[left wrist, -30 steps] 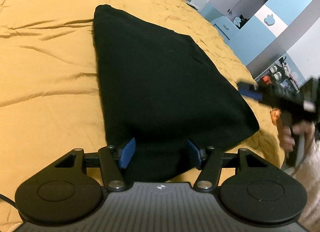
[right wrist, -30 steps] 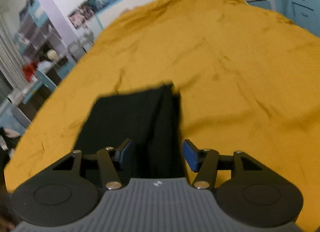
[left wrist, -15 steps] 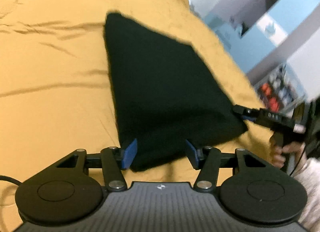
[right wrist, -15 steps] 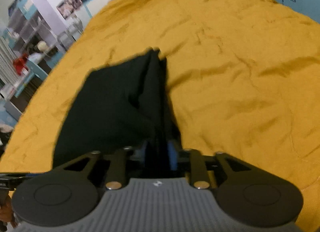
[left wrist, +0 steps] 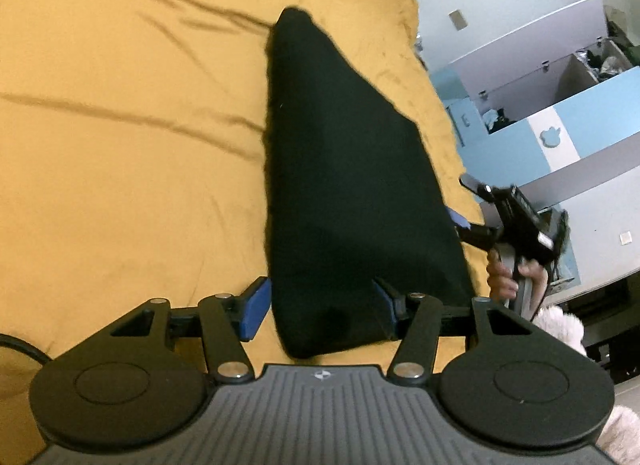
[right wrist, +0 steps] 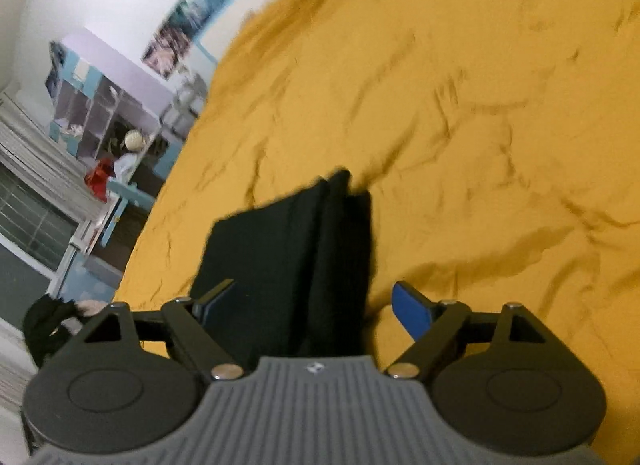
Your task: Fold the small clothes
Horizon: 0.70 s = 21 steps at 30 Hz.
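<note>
Reopened, right gripper [right wrist: 320, 305] straddles black cloth [left wrist: 352, 193] edge.

Mustard bedspread [left wrist: 120, 145] (creased), blue-white cabinets [left wrist: 560, 117].

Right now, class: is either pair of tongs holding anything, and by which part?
Nothing is held. The left tongs and right tongs are both open, each straddling an edge of the black garment lying on the yellow bedspread.

Dim warm indoor light; fisheye-bent edges; right view motion-blurred.
</note>
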Each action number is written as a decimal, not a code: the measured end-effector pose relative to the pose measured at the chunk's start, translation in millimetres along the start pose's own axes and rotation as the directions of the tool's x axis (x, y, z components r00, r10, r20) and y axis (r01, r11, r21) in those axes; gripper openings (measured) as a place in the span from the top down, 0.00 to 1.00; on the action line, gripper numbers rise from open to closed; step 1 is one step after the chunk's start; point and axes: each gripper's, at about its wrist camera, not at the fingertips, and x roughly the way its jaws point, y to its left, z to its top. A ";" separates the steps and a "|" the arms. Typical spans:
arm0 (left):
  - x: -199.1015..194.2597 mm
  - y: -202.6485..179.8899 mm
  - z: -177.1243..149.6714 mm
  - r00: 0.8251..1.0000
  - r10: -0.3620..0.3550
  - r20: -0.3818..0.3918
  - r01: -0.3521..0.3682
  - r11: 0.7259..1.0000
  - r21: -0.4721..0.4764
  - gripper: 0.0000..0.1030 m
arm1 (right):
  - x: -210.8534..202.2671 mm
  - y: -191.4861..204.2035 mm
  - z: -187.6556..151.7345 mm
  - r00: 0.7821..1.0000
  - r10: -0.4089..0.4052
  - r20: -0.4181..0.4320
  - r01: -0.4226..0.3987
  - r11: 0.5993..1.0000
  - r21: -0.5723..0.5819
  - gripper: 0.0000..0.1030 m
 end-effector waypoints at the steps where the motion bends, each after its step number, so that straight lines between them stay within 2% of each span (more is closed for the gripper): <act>1: 4.5 1.4 1.1 1.000 -0.002 -0.009 0.002 1.000 -0.002 0.38 | 7.7 -5.3 3.6 1.000 -0.004 -0.003 0.004 1.000 0.019 0.23; 6: 20.7 -3.0 3.1 0.999 0.000 -0.036 0.001 1.000 0.020 0.38 | 33.5 -20.4 14.5 0.996 0.089 -0.022 -0.087 0.993 0.077 0.21; 10: 25.3 -5.1 2.2 0.999 -0.010 -0.049 0.011 1.000 0.014 0.37 | 53.2 -22.7 18.1 0.991 0.128 -0.043 -0.125 0.989 0.079 0.21; 15: 27.5 -3.9 2.0 0.998 -0.034 -0.059 0.034 0.999 -0.003 0.34 | 75.4 -25.7 29.4 0.976 0.213 -0.053 -0.205 0.970 0.128 0.20; 21: 36.1 -0.9 6.3 0.995 -0.064 -0.076 0.061 0.998 -0.034 0.28 | 112.9 -20.2 43.2 0.964 0.249 -0.096 -0.239 0.965 0.105 0.20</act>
